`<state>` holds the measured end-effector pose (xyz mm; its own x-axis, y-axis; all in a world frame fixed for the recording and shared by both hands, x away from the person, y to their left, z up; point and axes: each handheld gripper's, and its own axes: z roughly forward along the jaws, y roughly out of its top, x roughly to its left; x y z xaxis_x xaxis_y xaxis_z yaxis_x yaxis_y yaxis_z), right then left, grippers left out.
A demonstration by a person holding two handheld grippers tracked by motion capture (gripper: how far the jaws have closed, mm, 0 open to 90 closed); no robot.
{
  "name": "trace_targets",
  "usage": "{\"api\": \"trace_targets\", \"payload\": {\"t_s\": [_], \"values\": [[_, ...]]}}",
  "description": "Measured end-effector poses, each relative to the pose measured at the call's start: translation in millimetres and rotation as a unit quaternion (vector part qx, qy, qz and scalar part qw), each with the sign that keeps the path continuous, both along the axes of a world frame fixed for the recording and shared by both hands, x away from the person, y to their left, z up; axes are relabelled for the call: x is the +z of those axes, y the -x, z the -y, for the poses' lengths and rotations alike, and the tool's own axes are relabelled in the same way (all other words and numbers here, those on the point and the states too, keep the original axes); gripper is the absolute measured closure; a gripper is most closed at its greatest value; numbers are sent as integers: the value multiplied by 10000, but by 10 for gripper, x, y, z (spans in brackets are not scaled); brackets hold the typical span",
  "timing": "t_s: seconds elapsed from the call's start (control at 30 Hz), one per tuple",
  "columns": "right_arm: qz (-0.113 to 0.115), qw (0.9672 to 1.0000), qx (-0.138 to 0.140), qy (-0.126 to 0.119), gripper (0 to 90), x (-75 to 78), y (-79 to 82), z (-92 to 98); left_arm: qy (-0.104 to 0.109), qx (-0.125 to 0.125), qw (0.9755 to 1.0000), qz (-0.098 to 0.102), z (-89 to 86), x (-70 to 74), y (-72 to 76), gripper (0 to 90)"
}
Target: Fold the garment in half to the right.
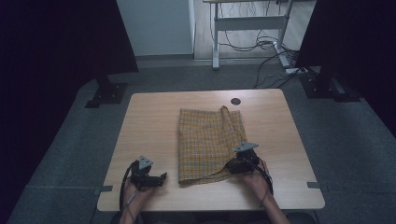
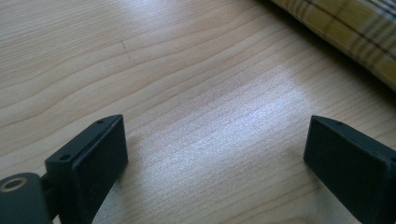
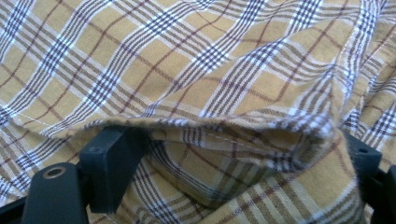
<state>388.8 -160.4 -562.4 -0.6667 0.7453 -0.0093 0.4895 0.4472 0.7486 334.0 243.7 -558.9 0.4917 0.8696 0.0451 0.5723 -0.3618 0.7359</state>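
Checked cloth [image 1: 210, 142] lies folded mid-worktop [image 1: 149, 126]: soft, light, floppy, best pinched at a hemmed corner. Right tool [image 1: 239, 164] gapes around its near corner fold; left tool [image 1: 159, 178] open, empty.

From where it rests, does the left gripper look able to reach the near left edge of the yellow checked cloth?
Probably yes. The left gripper sits open on the wooden table, and bare tabletop lies between it and the yellow checked cloth; the cloth's edge shows just beyond its jaws.
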Motion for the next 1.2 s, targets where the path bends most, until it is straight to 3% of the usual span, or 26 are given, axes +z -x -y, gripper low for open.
{"api": "trace_targets", "payload": {"t_s": [0.9,1.2], "values": [[51,10000,-22,-61,180,12,-545,-29,11,41,10000,-4,14,-1,-3,56],[108,9997,75,-188,157,-6,-548,-4,12,40,10000,-5,14,-1,-3,56]]}}
